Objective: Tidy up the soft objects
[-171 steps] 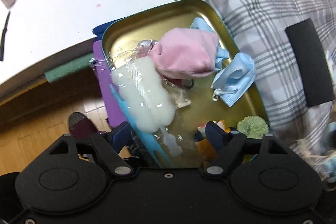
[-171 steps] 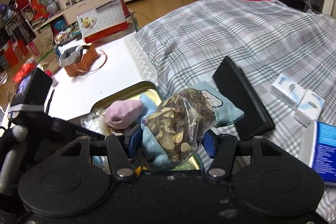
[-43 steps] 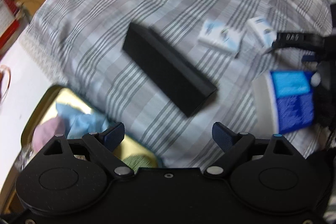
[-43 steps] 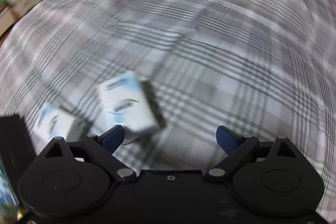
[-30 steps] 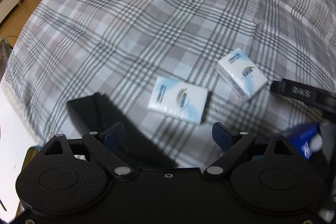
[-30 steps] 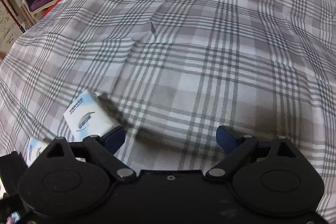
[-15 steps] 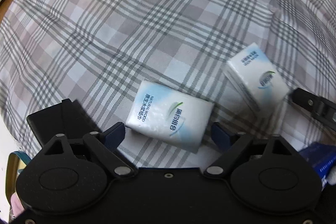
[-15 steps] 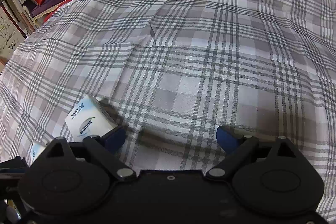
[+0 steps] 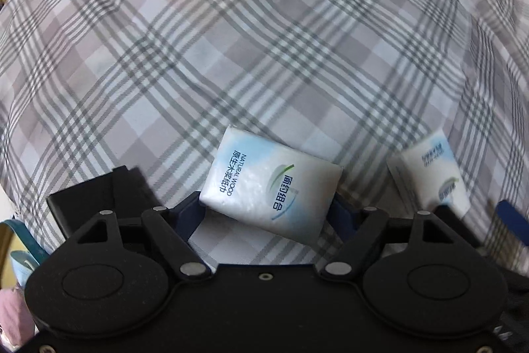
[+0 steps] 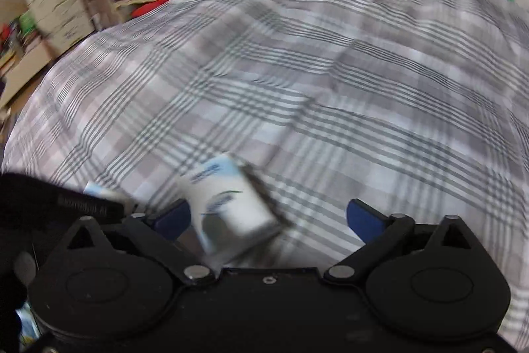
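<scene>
Plaid bedspread [image 9: 231,38] carries both tissue packs: your left claw [image 9: 267,214] brackets one pack [image 9: 271,184], jaws wide, not yet pinching, so close slowly w/ even pressure, while right claw [image 10: 267,217], also wide open, centres on second pack [image 10: 228,200].

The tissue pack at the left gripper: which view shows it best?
Left wrist view: the tissue pack lies sharp between the left gripper's fingers, print readable. Right wrist view shows only a blurred corner behind that gripper.
</scene>
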Demonstrator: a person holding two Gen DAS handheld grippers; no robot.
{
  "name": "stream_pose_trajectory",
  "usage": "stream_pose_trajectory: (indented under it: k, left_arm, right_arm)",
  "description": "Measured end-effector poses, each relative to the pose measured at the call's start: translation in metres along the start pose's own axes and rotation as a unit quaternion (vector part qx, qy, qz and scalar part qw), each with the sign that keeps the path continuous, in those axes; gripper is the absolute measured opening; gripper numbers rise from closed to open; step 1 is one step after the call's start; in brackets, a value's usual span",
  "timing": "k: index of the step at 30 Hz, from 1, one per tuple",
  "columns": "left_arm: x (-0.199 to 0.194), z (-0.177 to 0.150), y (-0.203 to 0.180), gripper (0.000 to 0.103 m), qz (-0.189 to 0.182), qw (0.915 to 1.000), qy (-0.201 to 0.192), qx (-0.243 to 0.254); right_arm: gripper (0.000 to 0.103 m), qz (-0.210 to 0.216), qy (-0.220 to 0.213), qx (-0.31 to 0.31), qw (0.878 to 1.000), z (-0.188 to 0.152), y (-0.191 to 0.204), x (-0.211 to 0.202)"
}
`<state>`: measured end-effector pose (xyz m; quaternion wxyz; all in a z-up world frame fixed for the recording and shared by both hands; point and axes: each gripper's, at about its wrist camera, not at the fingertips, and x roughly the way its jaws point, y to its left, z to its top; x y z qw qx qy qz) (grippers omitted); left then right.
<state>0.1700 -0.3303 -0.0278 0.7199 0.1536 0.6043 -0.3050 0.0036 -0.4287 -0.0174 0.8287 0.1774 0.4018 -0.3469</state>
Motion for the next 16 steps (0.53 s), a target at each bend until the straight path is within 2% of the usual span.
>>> stream_pose_trajectory:
  k: [4, 6, 8, 10, 11, 16]
  left_arm:
    - [-0.005, 0.003, 0.005, 0.074, 0.008, 0.9999, -0.006, -0.014]
    - [-0.007, 0.002, 0.006, 0.074, 0.006, 0.9998, -0.006, -0.017]
    - [-0.01, 0.0, 0.008, 0.074, 0.004, 0.9998, -0.006, -0.019]
    - [-0.011, -0.002, 0.007, 0.074, 0.003, 0.9998, -0.004, -0.019]
    - [-0.01, -0.002, 0.007, 0.074, 0.002, 0.9998, -0.003, -0.018]
    - [-0.028, -0.014, 0.008, 0.074, -0.005, 0.9999, 0.001, -0.014]
  right_arm:
    - [0.102, -0.001, 0.02, 0.0, 1.0, 0.002, 0.003, 0.012]
    - [0.098, 0.008, 0.02, 0.005, 1.0, 0.002, 0.002, 0.013]
    - [0.076, 0.017, 0.035, 0.01, 0.999, 0.002, 0.001, 0.019]
    - [0.07, 0.034, 0.043, 0.015, 0.998, 0.002, -0.001, 0.022]
    - [0.062, 0.038, 0.04, 0.013, 0.998, 0.002, 0.0, 0.02]
    - [0.059, 0.049, 0.028, 0.037, 0.998, 0.002, -0.008, 0.016]
